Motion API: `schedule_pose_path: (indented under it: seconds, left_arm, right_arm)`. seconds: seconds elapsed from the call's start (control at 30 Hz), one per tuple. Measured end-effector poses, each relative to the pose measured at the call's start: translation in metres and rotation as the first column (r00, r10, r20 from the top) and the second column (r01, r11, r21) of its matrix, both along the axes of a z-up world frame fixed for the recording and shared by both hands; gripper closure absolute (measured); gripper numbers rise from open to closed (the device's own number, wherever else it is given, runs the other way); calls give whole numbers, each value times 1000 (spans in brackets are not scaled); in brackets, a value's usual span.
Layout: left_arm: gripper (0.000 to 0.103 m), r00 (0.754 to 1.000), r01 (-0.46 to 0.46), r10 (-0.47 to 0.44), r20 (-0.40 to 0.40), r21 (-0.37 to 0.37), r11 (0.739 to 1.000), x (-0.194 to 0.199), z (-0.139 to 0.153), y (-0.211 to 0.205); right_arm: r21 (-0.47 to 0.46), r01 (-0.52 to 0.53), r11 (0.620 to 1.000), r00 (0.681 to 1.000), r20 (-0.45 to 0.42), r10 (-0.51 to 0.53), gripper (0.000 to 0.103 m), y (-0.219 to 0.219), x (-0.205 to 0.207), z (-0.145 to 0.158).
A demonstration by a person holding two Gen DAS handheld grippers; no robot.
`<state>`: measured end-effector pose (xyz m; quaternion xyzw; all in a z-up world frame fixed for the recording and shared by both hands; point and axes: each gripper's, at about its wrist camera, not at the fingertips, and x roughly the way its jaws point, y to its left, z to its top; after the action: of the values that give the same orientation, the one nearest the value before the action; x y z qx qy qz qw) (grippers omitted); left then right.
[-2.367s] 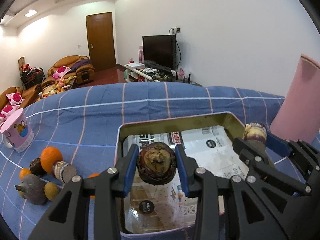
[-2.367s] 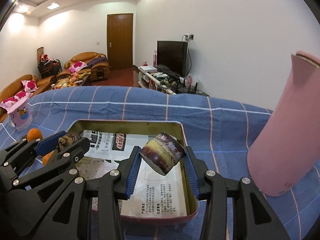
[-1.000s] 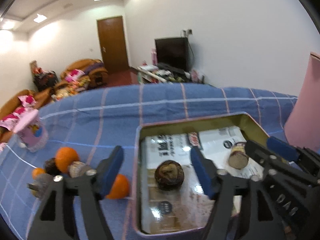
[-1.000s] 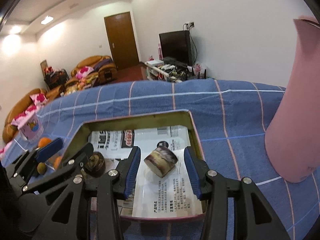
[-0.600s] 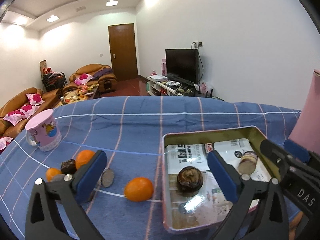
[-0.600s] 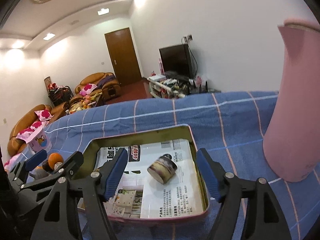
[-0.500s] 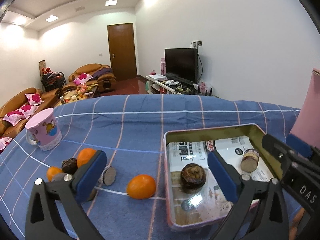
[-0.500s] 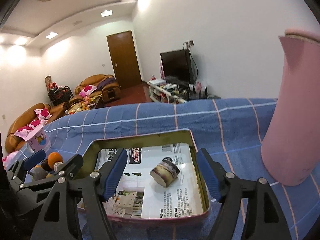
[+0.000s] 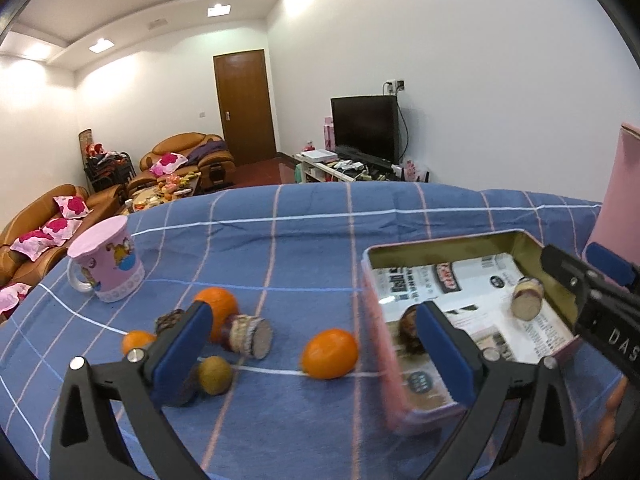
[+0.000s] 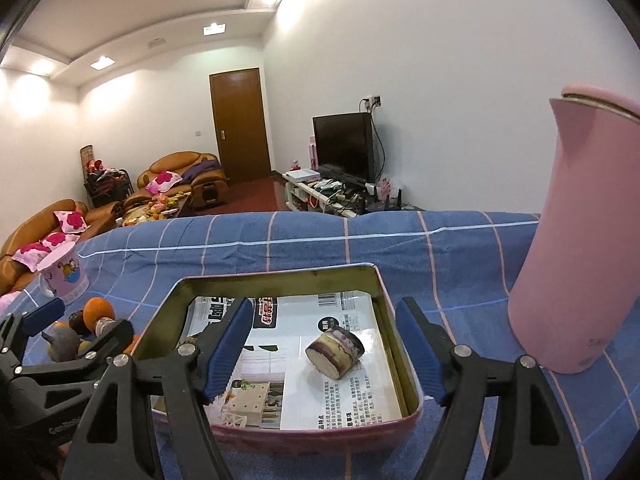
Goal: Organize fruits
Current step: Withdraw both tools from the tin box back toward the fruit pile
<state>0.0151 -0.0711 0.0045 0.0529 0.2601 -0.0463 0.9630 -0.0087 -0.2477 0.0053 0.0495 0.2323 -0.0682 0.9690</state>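
Note:
A pink metal tray (image 9: 376, 344) lined with printed paper sits on the blue checked cloth; it also shows in the right wrist view (image 10: 412, 384). In it lie a cut purple stub (image 10: 335, 347) and a round brown fruit (image 9: 409, 328), partly hidden by a finger. My left gripper (image 9: 316, 354) is open and empty above an orange (image 9: 330, 354) left of the tray. Further left lie another orange (image 9: 218, 308), a cut stub (image 9: 250, 335), a small brown fruit (image 9: 215, 374) and other small fruits. My right gripper (image 10: 324, 350) is open and empty above the tray.
A pink cartoon mug (image 9: 108, 266) stands at the left on the cloth. A tall pink jug (image 10: 584, 240) stands right of the tray. The table's far edge runs behind them, with a living room beyond.
Both grippers released their fruits into the tray, opened wide and pulled back. My left gripper has swung left, toward the loose fruits on the cloth.

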Motion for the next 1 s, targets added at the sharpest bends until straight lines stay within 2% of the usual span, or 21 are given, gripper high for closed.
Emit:
schedule_pose_path:
  seconds: [0.27,0.47,0.7,0.83,1.0]
  left_arm:
    - [0,999,-29,27,-32,-40,999,2,-3,34]
    - [0,999,-31,29,-43,-28,999,5,-5,53]
    - [0,995,-67,66,-71,-17,998,12,-9,94]
    - [0,993,-92,91,-70,-6,996,13,-10,122]
    - [0,987,-138,135,-91,-34,990,21,-12,165]
  right_arm:
    - [-11,-24,1000,999,-21,24,28,28,-1,-2]
    - [-13,-62,998,998,-29,61,28,50,-2,-3]
    - [-66,-137,988,990,-54,133,28,77,6,-4]
    - [-94,-203,975,978,-70,197,28,97,14,-6]
    - [-163,-317,934,945,-141,296,28,133,29,-12]
